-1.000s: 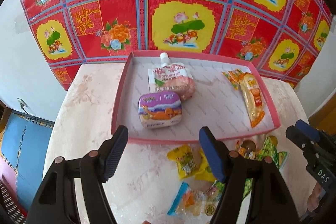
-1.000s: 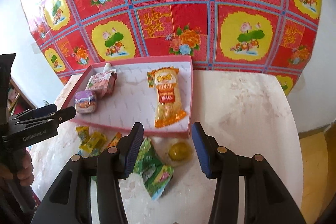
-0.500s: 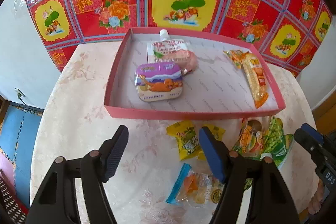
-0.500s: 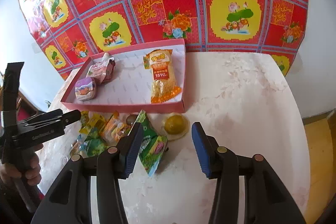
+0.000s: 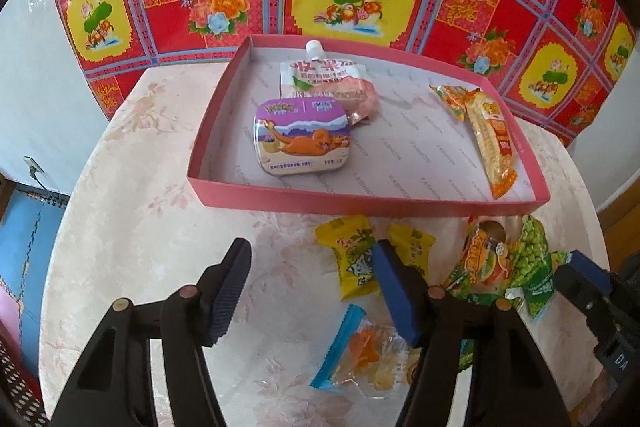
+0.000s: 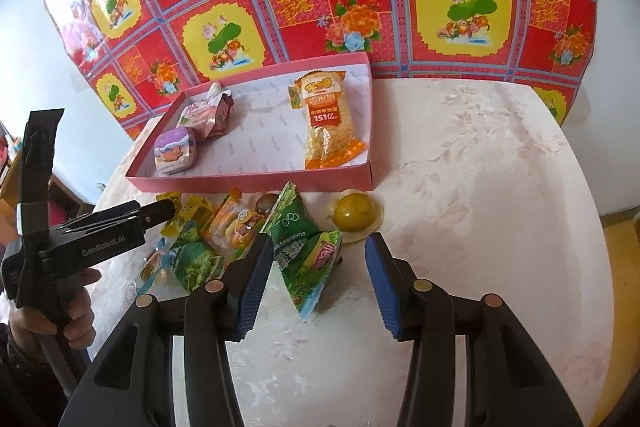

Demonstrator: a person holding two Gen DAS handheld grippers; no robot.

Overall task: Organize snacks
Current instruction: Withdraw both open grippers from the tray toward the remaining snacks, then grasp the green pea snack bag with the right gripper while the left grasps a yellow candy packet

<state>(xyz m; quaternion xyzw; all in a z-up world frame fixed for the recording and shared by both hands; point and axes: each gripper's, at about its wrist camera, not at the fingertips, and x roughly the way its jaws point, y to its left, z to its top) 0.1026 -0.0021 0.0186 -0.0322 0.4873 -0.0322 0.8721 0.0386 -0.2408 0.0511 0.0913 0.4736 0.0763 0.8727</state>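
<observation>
Right wrist view: the right gripper (image 6: 318, 275) hangs with fingers spread and empty; the green snack packet (image 6: 304, 255) lies just ahead between them, nearer the left finger, its long axis running diagonally across the gap, so this hand is likely the closer one; the pink tray (image 6: 256, 181) sits beyond the fingertips; the left gripper (image 5: 312, 291) is likewise spread and empty, a yellow candy (image 5: 352, 255) ahead between its fingers
</observation>
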